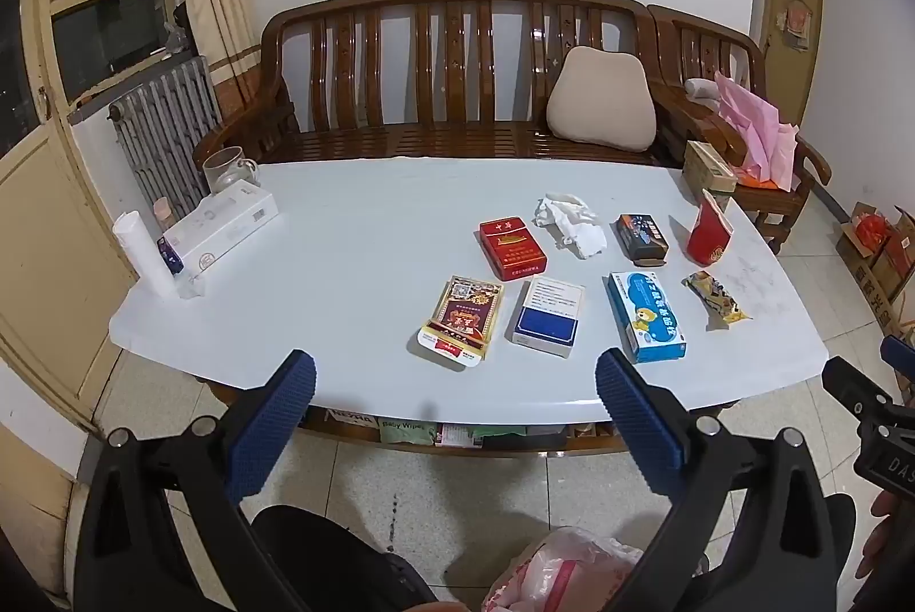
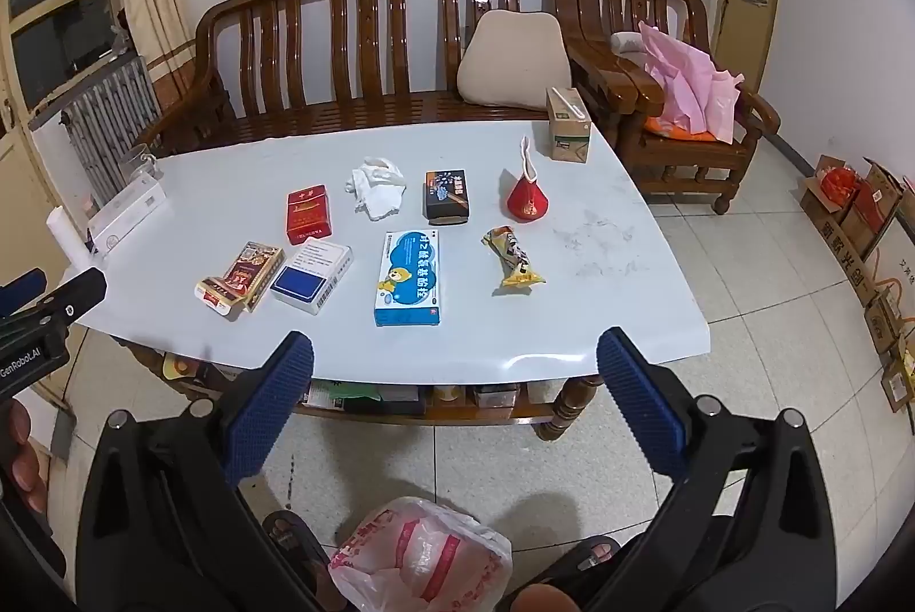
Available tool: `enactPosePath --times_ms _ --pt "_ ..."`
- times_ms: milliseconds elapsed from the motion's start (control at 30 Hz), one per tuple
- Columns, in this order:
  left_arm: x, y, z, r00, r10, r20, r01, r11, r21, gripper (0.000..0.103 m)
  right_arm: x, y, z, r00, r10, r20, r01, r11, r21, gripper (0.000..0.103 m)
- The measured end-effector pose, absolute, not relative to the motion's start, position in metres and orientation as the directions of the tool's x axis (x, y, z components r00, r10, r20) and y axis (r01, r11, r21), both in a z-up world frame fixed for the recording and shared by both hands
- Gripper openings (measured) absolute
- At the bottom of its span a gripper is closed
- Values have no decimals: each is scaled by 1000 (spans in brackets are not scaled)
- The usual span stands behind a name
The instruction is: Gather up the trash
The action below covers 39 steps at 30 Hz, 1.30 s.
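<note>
From the left wrist we look over the left gripper (image 1: 454, 386), its blue-padded fingers (image 1: 274, 423) spread wide with nothing between them, held short of the near edge of the pale table (image 1: 354, 234). The trash lies toward the table's right half: at 12 o'clock of the cluster a crumpled tissue (image 1: 569, 223), at 11 a red cigarette pack (image 1: 512, 249), at 1 a dark small box (image 1: 641, 237) and at 2 a crushed red paper cup (image 1: 709, 234). Nearer us, from 8 to 4 o'clock, lie an opened gold-and-red pack (image 1: 463, 317), a blue-and-white pack (image 1: 548, 314), a blue medicine box (image 1: 646, 314) and a yellow snack wrapper (image 1: 715, 297). A plastic bag (image 1: 563, 572) sits on the floor at 6 o'clock below us.

From the right wrist we see the right gripper (image 2: 454, 372) with its fingers (image 2: 640, 400) equally far apart and empty, also just short of the table edge (image 2: 572, 349). The medicine box (image 2: 409, 277) lies straight ahead at 12 o'clock, the snack wrapper (image 2: 512, 257) at 1, the red cup (image 2: 529, 200) beyond it, the tissue (image 2: 374, 189) and red pack (image 2: 309, 214) toward 11. The plastic bag (image 2: 420, 555) lies open-mouthed on the tiled floor at 6 o'clock.
</note>
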<state>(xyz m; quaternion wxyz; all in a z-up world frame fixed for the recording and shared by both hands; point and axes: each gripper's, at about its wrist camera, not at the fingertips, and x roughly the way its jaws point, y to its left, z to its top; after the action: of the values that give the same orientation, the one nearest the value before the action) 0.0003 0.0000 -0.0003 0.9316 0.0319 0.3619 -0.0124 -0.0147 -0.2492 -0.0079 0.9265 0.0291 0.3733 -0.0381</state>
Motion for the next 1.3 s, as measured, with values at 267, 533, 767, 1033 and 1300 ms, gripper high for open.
enactPosePath --times_ms 267,533,767,1033,1300 --pt "0 0 0 738 -2 -674 47 998 49 96 -14 -251 -8 714 -50 -698 95 995 26 97" --pt "0 0 0 736 -3 -677 47 998 47 96 -11 -247 -9 713 -44 -699 90 996 29 97" --pt "1 -1 -9 734 -9 -679 52 998 44 96 -13 -250 -9 715 -45 -697 93 995 31 97" --pt "1 -1 -8 733 -9 -680 52 998 44 96 -13 -251 -9 714 -45 -699 94 995 32 97" --pt "1 -1 -8 732 -9 -681 52 998 43 96 -13 -252 -9 714 -44 -699 93 995 32 97"
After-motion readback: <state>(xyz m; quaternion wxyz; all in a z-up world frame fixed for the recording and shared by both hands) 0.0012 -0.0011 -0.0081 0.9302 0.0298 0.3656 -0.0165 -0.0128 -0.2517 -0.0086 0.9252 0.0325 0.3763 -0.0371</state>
